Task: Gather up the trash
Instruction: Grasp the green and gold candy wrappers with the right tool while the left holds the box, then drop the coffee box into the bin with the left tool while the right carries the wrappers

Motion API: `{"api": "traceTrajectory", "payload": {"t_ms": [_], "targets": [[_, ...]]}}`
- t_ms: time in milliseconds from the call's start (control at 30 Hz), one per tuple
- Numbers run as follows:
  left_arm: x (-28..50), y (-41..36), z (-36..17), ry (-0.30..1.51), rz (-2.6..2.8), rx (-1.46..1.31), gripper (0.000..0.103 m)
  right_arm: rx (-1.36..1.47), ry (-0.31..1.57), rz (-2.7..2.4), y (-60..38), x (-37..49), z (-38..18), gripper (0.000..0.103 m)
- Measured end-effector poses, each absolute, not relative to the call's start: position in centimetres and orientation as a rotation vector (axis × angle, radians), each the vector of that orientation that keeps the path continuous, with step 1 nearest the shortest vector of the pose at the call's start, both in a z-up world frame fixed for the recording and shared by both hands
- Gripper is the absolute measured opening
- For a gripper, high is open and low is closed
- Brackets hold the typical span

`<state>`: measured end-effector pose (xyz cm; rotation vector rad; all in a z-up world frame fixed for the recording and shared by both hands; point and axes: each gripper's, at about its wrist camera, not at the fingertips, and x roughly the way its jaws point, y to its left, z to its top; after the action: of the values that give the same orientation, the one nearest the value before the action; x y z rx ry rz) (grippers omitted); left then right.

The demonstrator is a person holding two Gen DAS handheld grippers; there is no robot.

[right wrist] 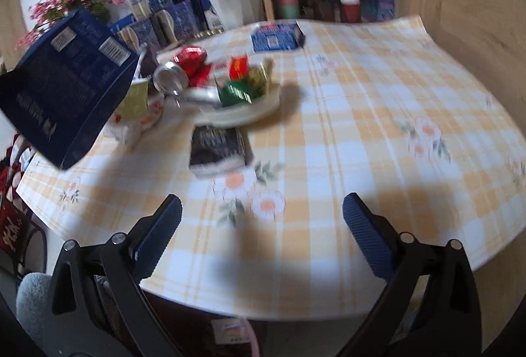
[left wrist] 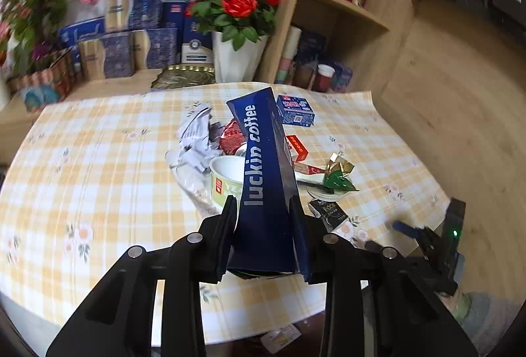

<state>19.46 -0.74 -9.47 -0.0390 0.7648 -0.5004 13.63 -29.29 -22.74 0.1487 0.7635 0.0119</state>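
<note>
Navy-blue coffee bag (left wrist: 266, 179) (lettered "luckin coffee") clamped between the pads of the left tongs (left wrist: 263, 209), raised clear of the yellow-checked worktop (left wrist: 98, 159). Beyond the bag: crumpled paper (left wrist: 197, 133), a paper cup (left wrist: 227, 179) and a plate (right wrist: 243, 112) of wrappers. Just right of the bag lies a black packet (left wrist: 328, 214). Right tongs (right wrist: 261, 222) stand wide, empty, above the worktop.

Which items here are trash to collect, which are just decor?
Trash: luckin coffee box held in left gripper; crumpled paper; paper cup; green wrapper; small black box.
Decor: red rose pot; blue gift boxes.
</note>
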Motion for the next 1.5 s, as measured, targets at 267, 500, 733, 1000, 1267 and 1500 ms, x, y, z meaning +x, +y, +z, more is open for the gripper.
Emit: {"api": "traceTrajectory", "payload": {"t_ms": [267,500,733,1000,1267,1500], "targets": [[14.7,2.5,-10.7,0.714,-0.405,-0.121,0.031,0.049,0.721,0.063,-28.1,19.5,-20.3,0.070],[14.2,4.7,-12.8,0.776,-0.393,-0.196,0.029,-0.100,0.798,0.120,-26.8,24.0,-21.5,0.047],[14.6,4.1,-14.2,0.801,-0.412,-0.192,0.029,-0.094,0.845,0.121,-27.2,24.8,-22.9,0.030],[14.7,2.2,-15.4,0.845,-0.474,-0.164,0.029,0.021,0.732,0.128,-28.1,22.5,-20.9,0.029],[16.2,0.5,-15.8,0.888,-0.506,-0.137,0.030,0.085,0.628,0.173,-27.3,19.8,-18.1,0.028],[15.2,-0.9,-14.5,0.836,-0.511,-0.072,0.028,0.173,0.609,0.199,-27.1,16.5,-16.7,0.028]]}}
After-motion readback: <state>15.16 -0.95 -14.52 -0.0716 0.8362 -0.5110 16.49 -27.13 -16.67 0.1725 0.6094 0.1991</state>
